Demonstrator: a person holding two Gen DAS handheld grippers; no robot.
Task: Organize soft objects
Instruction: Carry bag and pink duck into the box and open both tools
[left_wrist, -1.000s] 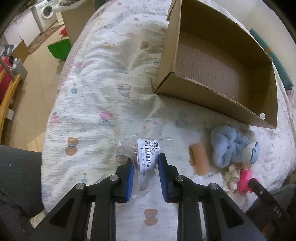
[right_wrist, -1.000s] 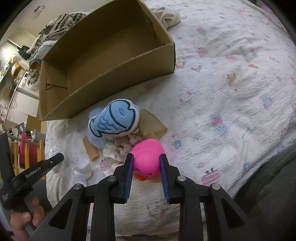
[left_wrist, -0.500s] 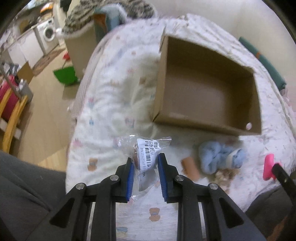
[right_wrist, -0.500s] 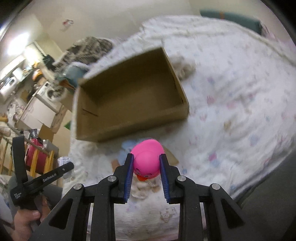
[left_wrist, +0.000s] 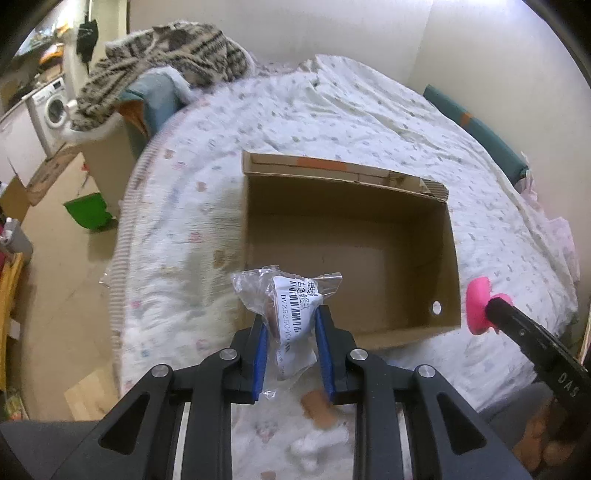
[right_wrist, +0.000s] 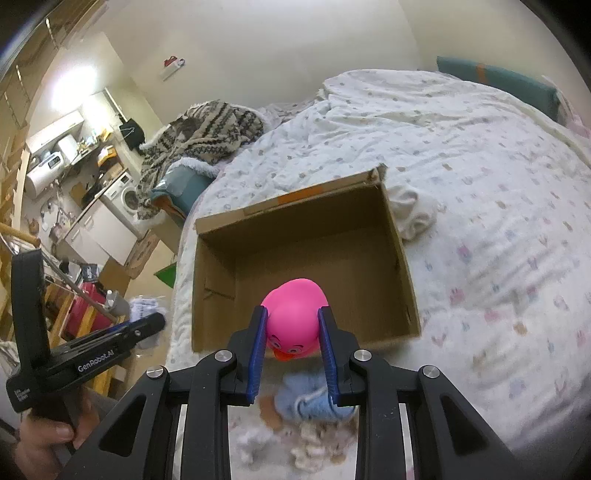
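Observation:
My left gripper (left_wrist: 290, 325) is shut on a clear plastic packet with a barcode label (left_wrist: 291, 306) and holds it in the air at the near left corner of the open cardboard box (left_wrist: 448, 258). My right gripper (right_wrist: 293, 326) is shut on a pink rubber duck (right_wrist: 295, 317) and holds it above the near edge of the same box (right_wrist: 400, 258). The duck (left_wrist: 477, 308) also shows at the right of the left wrist view. A blue plush toy (right_wrist: 306, 400) and small pale soft pieces (right_wrist: 310, 443) lie on the bed below the right gripper.
The box rests on a white patterned quilt (left_wrist: 369, 110). A white cloth (right_wrist: 413, 210) lies beside the box's far right corner. A tan roll (left_wrist: 317, 404) lies below the left gripper. A striped blanket (left_wrist: 166, 55) is piled past the bed; the floor is at left.
Both grippers have risen from the bed with their objects and moved toward the box. The packet and the duck were resting on the quilt a second ago.

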